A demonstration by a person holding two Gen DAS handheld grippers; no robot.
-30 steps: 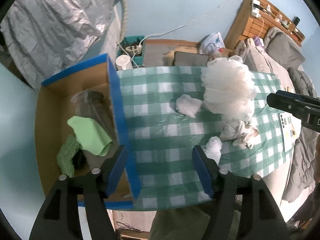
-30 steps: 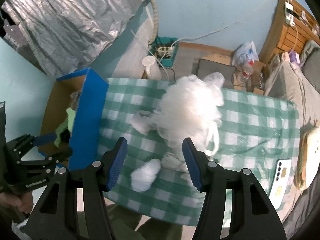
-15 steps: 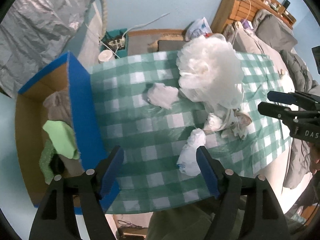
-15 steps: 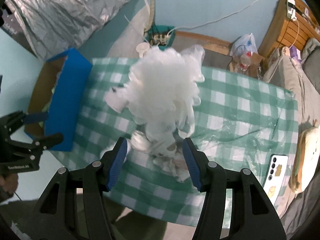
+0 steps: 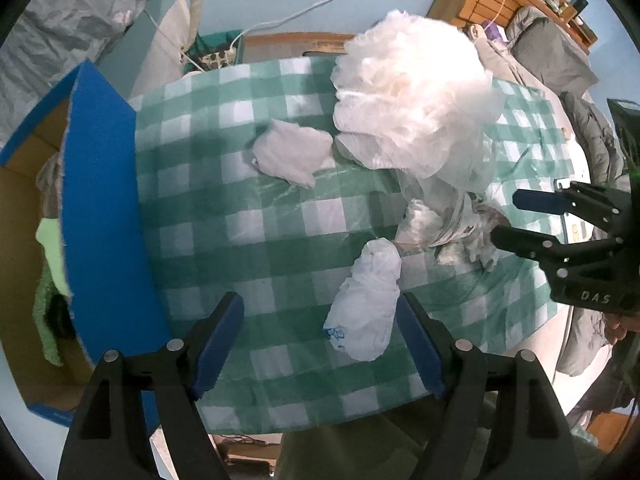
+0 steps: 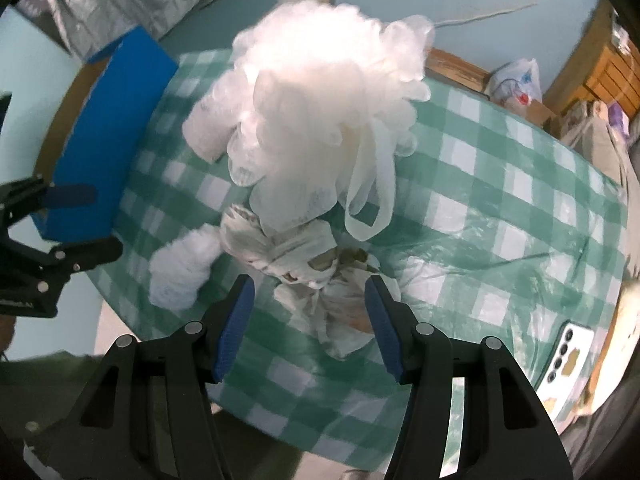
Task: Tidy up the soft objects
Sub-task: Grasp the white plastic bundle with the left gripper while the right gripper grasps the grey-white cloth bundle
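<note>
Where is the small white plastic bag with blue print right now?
In the left wrist view, the white bag lies on the checked tablecloth, near its front edge, below the big mesh pouf.

Tablecloth (image 5: pixel 280 216) – glossy checked plastic; mesh puff (image 5: pixel 412 96) – gauzy netting; box (image 5: pixel 100 216) – matt blue cardboard.

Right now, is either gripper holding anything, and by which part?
Nothing is held. The left gripper, jaws just opening, straddles a white bag; the right gripper hangs open over a crumpled bag.
</note>
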